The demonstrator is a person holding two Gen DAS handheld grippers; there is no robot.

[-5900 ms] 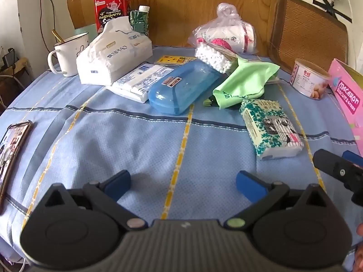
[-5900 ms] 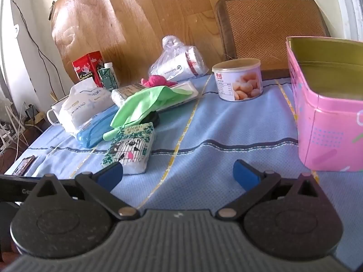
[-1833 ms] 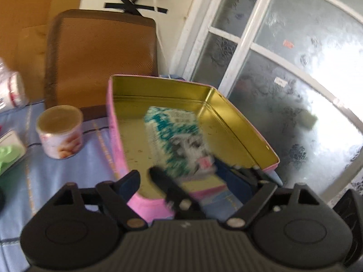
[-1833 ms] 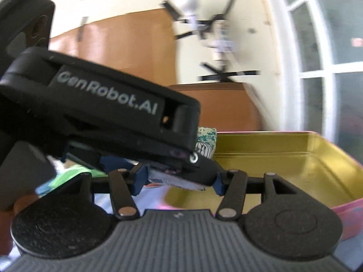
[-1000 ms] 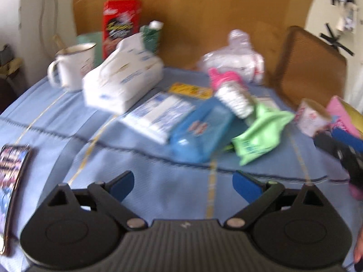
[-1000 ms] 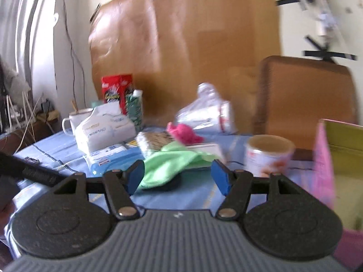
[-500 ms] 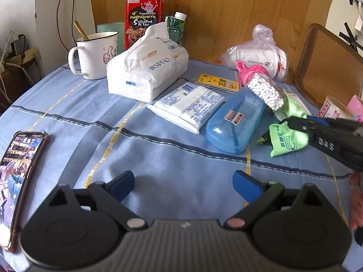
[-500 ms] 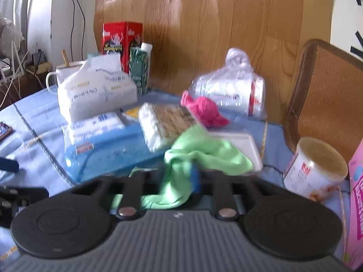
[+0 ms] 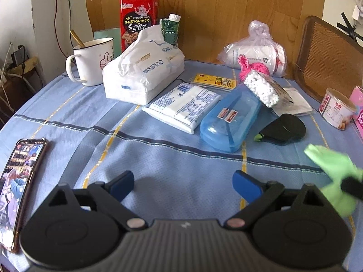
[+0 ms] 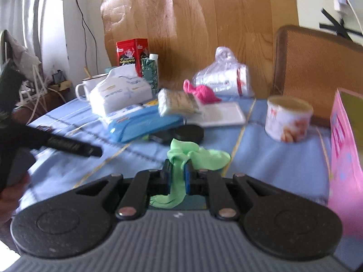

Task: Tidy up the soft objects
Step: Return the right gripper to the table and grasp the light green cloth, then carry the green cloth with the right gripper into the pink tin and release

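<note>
My right gripper (image 10: 178, 173) is shut on the light green cloth (image 10: 197, 155), which hangs between its blue pads just above the blue tablecloth (image 10: 272, 158). In the left wrist view the same green cloth (image 9: 333, 170) shows at the right edge, pinched by a dark finger. My left gripper (image 9: 183, 182) is open over bare tablecloth (image 9: 172, 154), with nothing between its fingers. Farther back lie a white tissue pack (image 9: 143, 77), a flat wipes pack (image 9: 185, 106), a pink knitted piece (image 9: 251, 66) and a bag of cotton swabs (image 9: 263, 88). The pink tin (image 10: 347, 149) stands at the right.
A blue plastic case (image 9: 231, 120), a black round object (image 9: 285, 129), a white mug (image 9: 93, 61), a red tin (image 9: 139, 20), a small can (image 9: 338, 108) and a tied plastic bag (image 9: 256, 52) crowd the far half. A phone (image 9: 18, 181) lies at the left edge. A chair back (image 10: 317, 68) stands behind.
My right gripper closed on the green cloth and lifted it off the black round object, drawing it back toward the near right. The left gripper stayed open and nearly still.
</note>
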